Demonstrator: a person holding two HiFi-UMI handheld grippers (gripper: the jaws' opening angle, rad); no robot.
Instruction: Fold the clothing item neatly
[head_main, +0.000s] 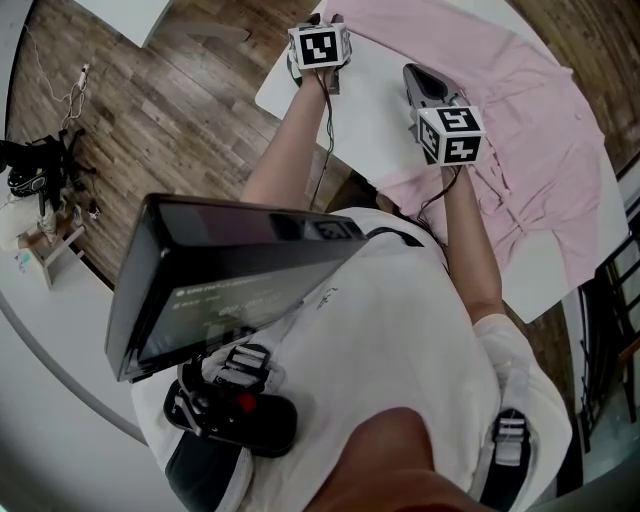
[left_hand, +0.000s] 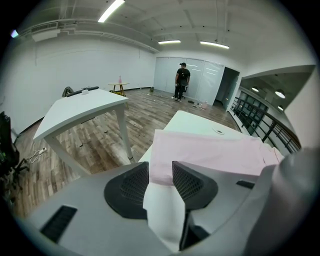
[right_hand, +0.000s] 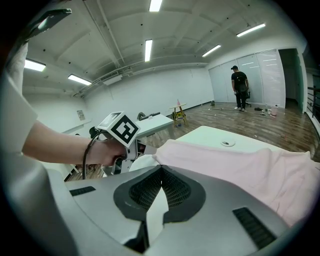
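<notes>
Shirt, pink, lay flat ahead of both sets of my jaws.

Left gripper: jaws stood well apart, released, pads pressing nothing. The shirt's near corner sat right in the gap at the tips, one hem edge running across from pad to pad. Below it the gap showed white, which I took for the table.

Right gripper: jaws clenched, tips meeting. They met right at the shirt's edge. I couldn't tell whether a thin fold was nipped there; nothing showed between the pads.

Outward: in the head view the shirt spread over the far and right part of the white table. Its long run went diagonally from the far corner by my left gripper down toward the near right edge. Both grippers sat on its left-hand border, left one farther out at the corner, right one closer to me along the same side. Bare table lay between them.

Judgement: the left was the nearer one for that corner, already lined up. It only needed a close, provided the hem was deep enough between the pads. Too shallow a bite could let it slip.
</notes>
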